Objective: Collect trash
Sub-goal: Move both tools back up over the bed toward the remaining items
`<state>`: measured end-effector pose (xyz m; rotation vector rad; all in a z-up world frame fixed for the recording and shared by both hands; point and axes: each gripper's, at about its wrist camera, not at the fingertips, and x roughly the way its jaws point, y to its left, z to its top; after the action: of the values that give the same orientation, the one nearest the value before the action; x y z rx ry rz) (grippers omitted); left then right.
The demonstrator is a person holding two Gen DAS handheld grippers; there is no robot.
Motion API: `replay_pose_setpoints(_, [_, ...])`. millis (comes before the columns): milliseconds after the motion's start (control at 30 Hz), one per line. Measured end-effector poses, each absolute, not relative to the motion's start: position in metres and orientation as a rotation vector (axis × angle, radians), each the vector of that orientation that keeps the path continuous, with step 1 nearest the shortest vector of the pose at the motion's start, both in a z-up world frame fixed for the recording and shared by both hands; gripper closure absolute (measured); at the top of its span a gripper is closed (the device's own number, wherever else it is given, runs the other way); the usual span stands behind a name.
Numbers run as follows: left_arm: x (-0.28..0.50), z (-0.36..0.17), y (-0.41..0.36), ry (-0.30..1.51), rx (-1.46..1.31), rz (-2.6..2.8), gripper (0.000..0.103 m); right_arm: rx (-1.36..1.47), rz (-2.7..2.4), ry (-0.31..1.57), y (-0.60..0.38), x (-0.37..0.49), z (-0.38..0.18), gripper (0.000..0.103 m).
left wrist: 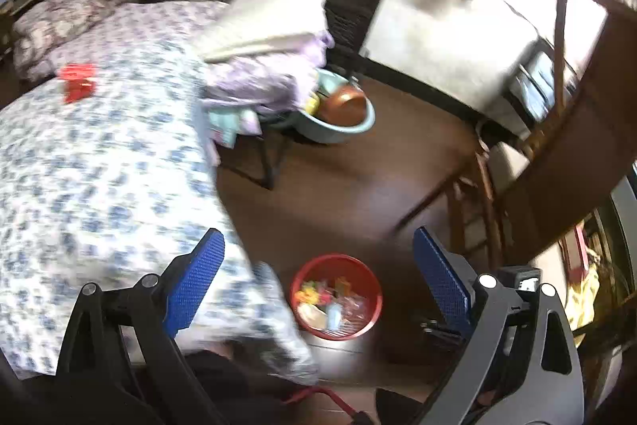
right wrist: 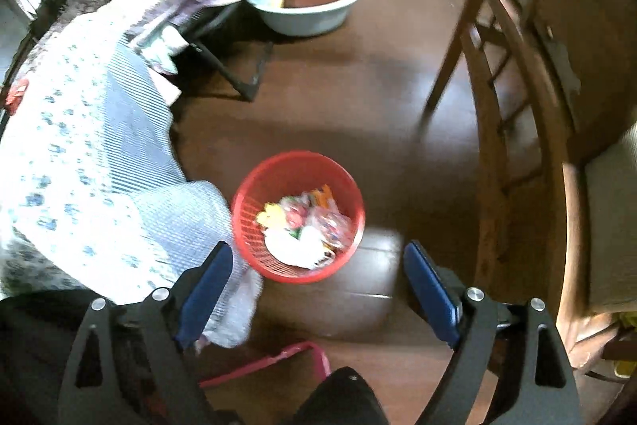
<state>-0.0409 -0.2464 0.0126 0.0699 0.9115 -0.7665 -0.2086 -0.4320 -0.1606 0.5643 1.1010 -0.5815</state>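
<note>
Both views taken from a wrist, looking forward along two blue-padded fingers spread wide at the bottom edge. Left wrist: tilted moderately downward from above the bed corner, taking in the floral bedspread at left, dark wood floor in the middle, a bright window at upper right; blurred. Right wrist: pitched far more steeply toward the floor, from nearer the red basket, which sits just ahead of the fingers near centre frame. Shared ground: the red basket on the floor beside the bed corner, the pale blue basin, the folding stand's legs, the wooden chair at right.
</note>
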Motion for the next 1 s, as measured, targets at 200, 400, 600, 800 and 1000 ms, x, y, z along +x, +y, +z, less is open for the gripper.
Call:
replay_pose_setpoints(200, [0.009, 0.029, -0.176, 0.842, -0.021, -0.624, 0.01, 0.508, -0.469, 0.992, -0.38, -0.15, -0.101, 0.016])
replay_pose_setpoints(400, [0.08, 0.041, -0.095, 0.799, -0.093, -0.427, 0.01, 0.399, -0.271, 0.91, -0.301, -0.069, -0.049, 0.011])
replay_pose_setpoints(600, [0.142, 0.054, -0.023, 0.793, -0.159, -0.242, 0.01, 0.324, -0.134, 0.9, -0.237, -0.019, -0.035, 0.01])
replay_pose_setpoints(800, [0.166, 0.037, 0.044, 0.729, -0.237, 0.007, 0.009, 0.287, -0.071, 0.942, -0.193, 0.011, -0.039, 0.01])
replay_pose_setpoints(1000, [0.18, 0.01, 0.095, 0.823, -0.43, 0.074, 0.009, 0.243, -0.021, 0.887, -0.172, 0.088, -0.03, 0.01])
